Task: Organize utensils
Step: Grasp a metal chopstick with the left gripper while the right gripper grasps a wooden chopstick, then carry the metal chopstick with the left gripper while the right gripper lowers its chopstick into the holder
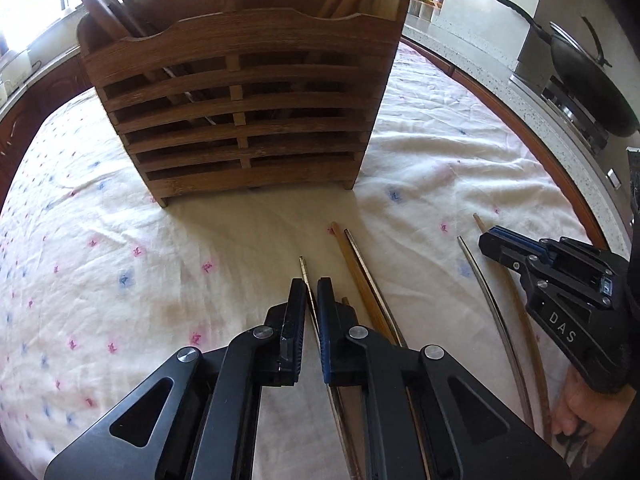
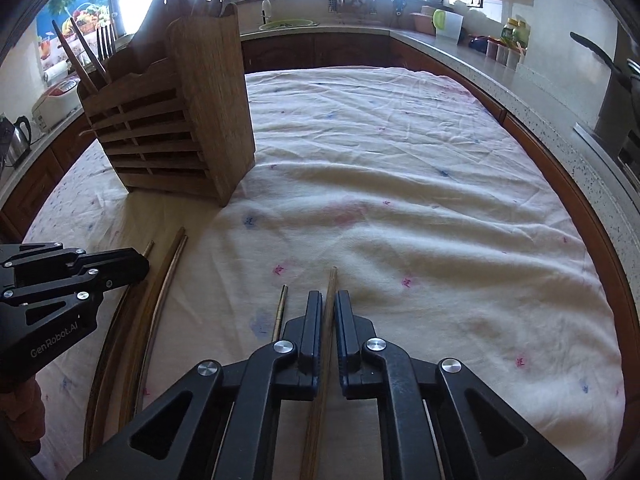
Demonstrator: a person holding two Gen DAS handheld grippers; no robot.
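A slatted wooden utensil holder (image 1: 240,112) stands on the clothed table and holds chopsticks and forks; it also shows in the right wrist view (image 2: 180,120). My left gripper (image 1: 310,292) is closed around a metal chopstick (image 1: 305,276) lying on the cloth. A wooden and a metal chopstick (image 1: 360,272) lie just right of it. My right gripper (image 2: 328,304) is closed around a wooden chopstick (image 2: 331,284); a metal chopstick (image 2: 281,308) lies left of it. The right gripper (image 1: 496,240) shows at the right in the left wrist view. The left gripper (image 2: 140,260) shows at the left in the right wrist view.
A white cloth (image 2: 400,180) with small pink and blue marks covers the table. A counter curves around the table with a black wok (image 1: 588,76) on a stove at right, bottles (image 2: 514,34) and a sink (image 2: 286,24) at the back, a kettle (image 2: 16,140) at left.
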